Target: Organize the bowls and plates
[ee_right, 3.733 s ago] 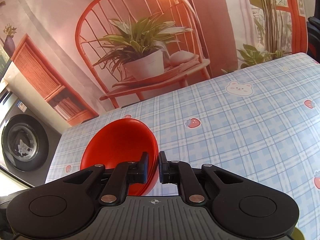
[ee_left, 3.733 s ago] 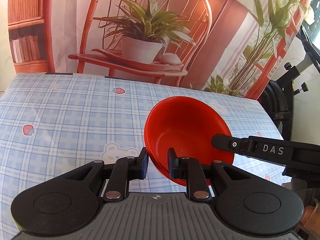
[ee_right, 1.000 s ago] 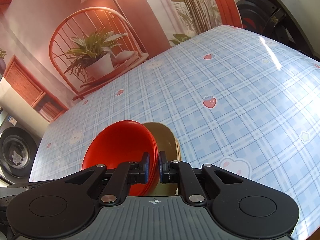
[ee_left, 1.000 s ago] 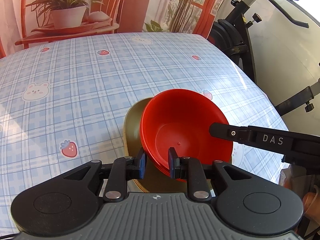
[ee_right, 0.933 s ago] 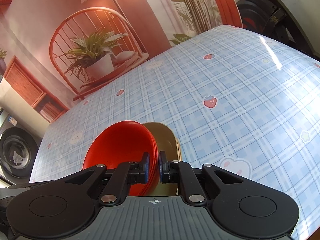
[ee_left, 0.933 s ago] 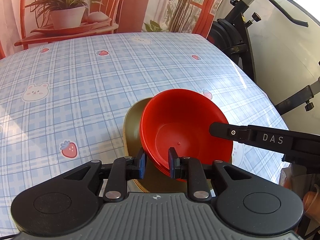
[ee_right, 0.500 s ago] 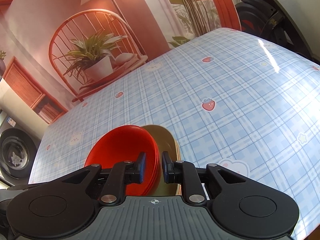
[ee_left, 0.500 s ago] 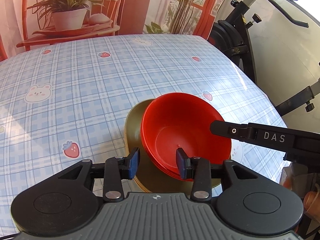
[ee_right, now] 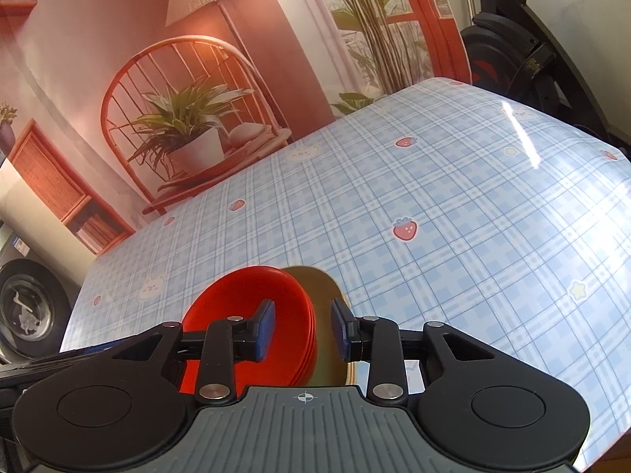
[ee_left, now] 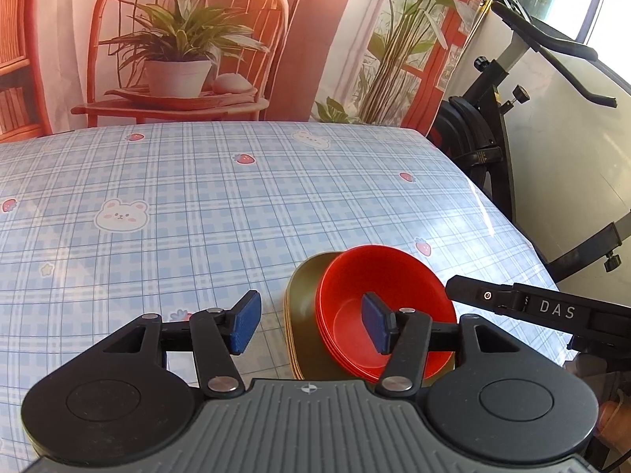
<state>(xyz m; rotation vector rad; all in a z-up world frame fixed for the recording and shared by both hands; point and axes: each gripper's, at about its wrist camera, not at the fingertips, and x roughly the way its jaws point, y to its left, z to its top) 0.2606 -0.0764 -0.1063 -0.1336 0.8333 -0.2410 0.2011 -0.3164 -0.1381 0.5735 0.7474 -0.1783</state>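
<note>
Red bowls (ee_left: 388, 303) now sit released on the olive plates (ee_left: 301, 315); both my left gripper (ee_left: 311, 323) and right gripper (ee_right: 303, 329) have spread open, so this stack seems done.

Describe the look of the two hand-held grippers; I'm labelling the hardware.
Both match: the left hand-held gripper and the right hand-held gripper have black linkage arms with silver rivets, round black side housings, a grey ribbed body with a crosshair mark, and blue finger pads. White "DAS" lettering marks the right one's side.

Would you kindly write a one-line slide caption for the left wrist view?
Open left gripper behind red bowls stacked on olive plates on the checked tablecloth.
</note>
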